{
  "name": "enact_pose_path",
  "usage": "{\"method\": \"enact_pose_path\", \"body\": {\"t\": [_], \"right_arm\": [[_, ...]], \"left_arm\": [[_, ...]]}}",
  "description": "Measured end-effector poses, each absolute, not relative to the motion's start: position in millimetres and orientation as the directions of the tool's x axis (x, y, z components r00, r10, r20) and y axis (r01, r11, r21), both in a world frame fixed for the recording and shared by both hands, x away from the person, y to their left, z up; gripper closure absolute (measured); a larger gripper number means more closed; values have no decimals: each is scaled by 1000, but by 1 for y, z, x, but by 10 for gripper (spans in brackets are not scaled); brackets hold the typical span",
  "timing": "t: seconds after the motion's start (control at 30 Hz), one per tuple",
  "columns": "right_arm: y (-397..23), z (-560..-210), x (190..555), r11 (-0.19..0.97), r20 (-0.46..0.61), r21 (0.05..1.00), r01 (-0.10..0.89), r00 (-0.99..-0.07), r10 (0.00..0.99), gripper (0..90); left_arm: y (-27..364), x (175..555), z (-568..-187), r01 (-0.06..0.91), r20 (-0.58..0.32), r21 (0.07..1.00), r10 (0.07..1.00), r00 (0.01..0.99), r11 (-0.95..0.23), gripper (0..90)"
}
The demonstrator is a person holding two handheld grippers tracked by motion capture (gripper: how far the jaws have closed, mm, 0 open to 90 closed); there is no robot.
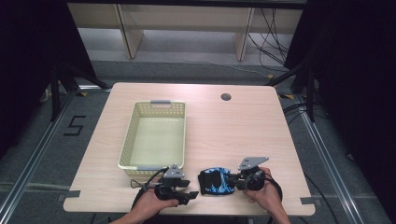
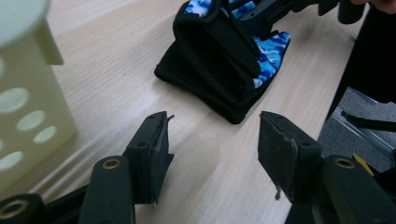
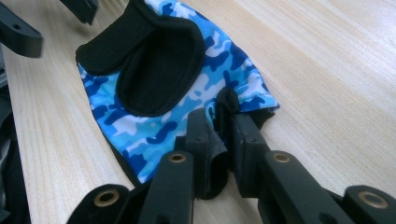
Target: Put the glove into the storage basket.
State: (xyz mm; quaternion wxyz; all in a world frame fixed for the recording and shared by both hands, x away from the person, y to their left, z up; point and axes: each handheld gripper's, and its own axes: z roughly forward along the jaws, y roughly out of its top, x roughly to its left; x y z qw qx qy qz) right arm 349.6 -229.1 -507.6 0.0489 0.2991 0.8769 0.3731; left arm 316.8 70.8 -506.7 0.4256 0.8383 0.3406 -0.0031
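The blue camouflage glove [image 3: 187,88] lies on the desk [image 1: 233,126], just right of the basket [image 1: 135,161]. The right gripper [image 3: 223,140] pinches its edge; the left gripper [image 2: 212,149] fingers stand apart, empty. With one thin pinch, the glove could slip free when lifted.

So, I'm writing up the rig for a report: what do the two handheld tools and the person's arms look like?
Both the left tool and right tool are black, each with two flat, dark-padded jaws on arms with brass-coloured pivot rivets. A grey three-cornered plate tops each body, and a black cable loops from each toward the table's near edge. The forearms are bare, no sleeves or gloves in view.
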Motion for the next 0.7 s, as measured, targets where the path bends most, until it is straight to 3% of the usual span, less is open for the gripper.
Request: {"method": "enact_pose_path", "body": {"t": [0.27,0.7], "right_arm": [[-228,-507,349,547,131,681,486,-816,563,793],[-227,-509,349,546,135,682,486,-818,559,784]], "left_arm": [[63,331,-508,665,-430,670,557,710,-330,477],[50,343,-515,725,-478,621,589,651,-297,557]]}}
